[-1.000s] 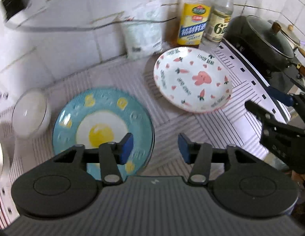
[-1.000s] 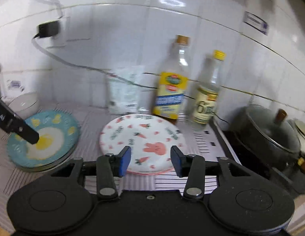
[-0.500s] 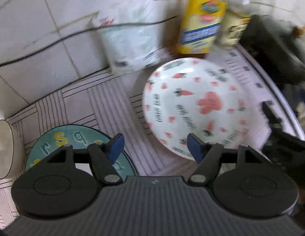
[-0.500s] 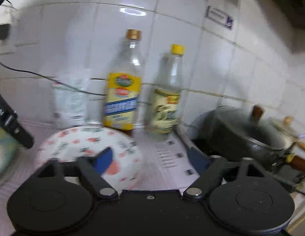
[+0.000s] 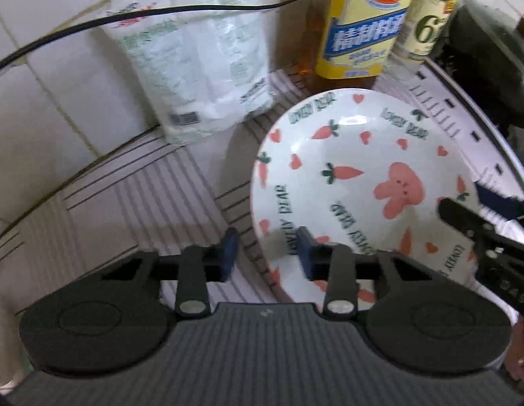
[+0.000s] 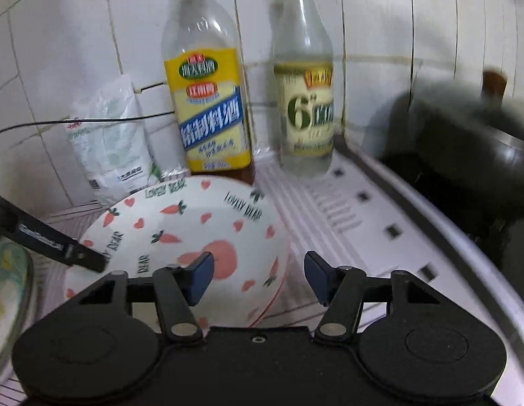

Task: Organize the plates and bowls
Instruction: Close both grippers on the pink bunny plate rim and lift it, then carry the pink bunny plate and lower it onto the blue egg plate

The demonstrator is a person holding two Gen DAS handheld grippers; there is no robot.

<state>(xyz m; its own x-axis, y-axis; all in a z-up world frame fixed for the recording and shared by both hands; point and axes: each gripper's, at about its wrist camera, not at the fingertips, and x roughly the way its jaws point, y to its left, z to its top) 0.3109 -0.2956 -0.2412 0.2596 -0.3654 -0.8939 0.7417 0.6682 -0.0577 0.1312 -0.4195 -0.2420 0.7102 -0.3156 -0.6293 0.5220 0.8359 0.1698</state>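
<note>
A white plate with pink rabbit and carrot prints [image 5: 360, 182] lies on the striped counter; it also shows in the right wrist view [image 6: 180, 237]. My left gripper [image 5: 267, 253] is open, its two fingers on either side of the plate's near left rim. My right gripper [image 6: 258, 279] is open, its fingers on either side of the plate's right rim; it also shows at the right of the left wrist view [image 5: 471, 213]. A blue egg-print plate [image 6: 4, 287] shows at the far left edge of the right wrist view.
A yellow-labelled bottle [image 6: 211, 101] and a second bottle [image 6: 305, 101] stand at the tiled wall behind the plate. A white plastic bag [image 5: 197, 64] leans on the wall, with a black cable [image 5: 133, 17] in front. A dark lidded pot [image 6: 471, 155] sits right.
Both grippers have moved in on the rabbit plate, left from the egg plate and right from in front. Each now has its fingers either side of a rim. The egg plate left the left view.
</note>
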